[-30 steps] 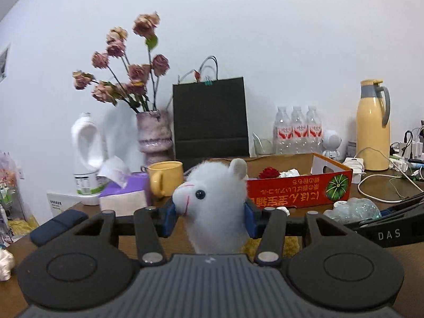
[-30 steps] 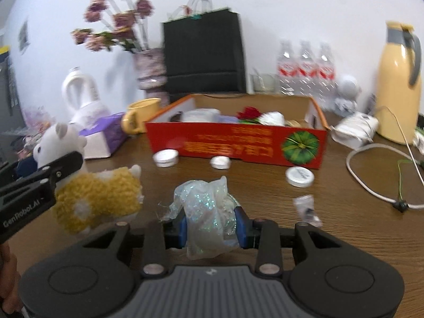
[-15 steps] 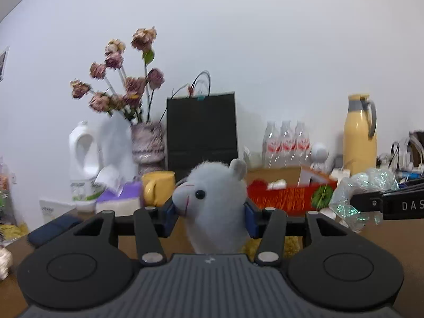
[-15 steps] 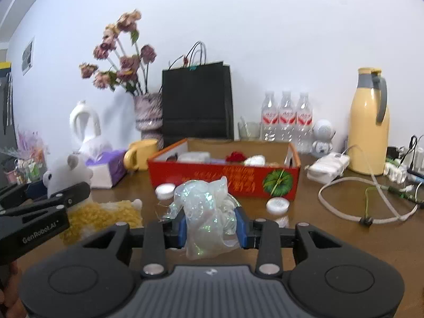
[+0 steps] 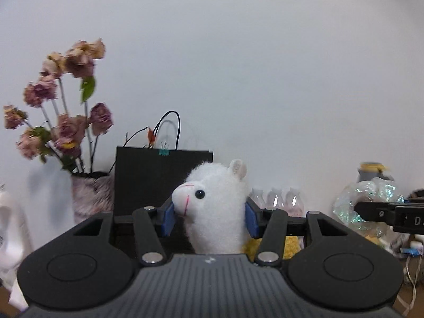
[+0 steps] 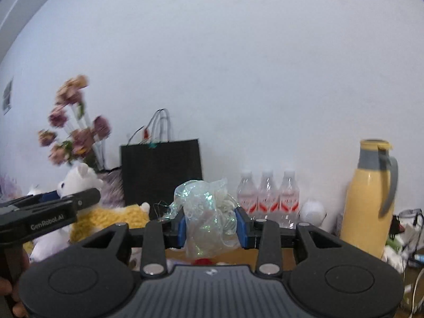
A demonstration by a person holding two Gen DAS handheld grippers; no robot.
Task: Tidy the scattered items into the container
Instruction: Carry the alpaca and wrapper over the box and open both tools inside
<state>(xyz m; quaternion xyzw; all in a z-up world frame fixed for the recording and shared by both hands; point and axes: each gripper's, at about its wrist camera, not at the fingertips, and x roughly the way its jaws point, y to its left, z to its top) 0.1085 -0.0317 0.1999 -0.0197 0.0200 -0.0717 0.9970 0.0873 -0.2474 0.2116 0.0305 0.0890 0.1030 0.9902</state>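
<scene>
My left gripper (image 5: 210, 218) holds a white-headed, yellow-bodied alpaca toy (image 5: 214, 212) by the head, up in the air. Its jaws are opening slightly, with the blue pads still against the head. In the right wrist view the toy (image 6: 79, 182) hangs at the left. My right gripper (image 6: 210, 228) is shut on a crumpled iridescent plastic wrap (image 6: 206, 212), which also shows at the right of the left wrist view (image 5: 371, 198). Below the right fingers a strip of the cardboard box (image 6: 238, 255) shows, with a red flower inside.
A black paper bag (image 5: 148, 180) and a vase of dried flowers (image 5: 90, 196) stand against the wall. A yellow thermos (image 6: 368, 206), three water bottles (image 6: 267, 196) and a white round gadget (image 6: 312, 212) stand at the back right. Cables lie at the far right.
Both grippers have risen with their loads and come closer to the back wall. The tabletop and the box front have dropped out of view below the fingers.
</scene>
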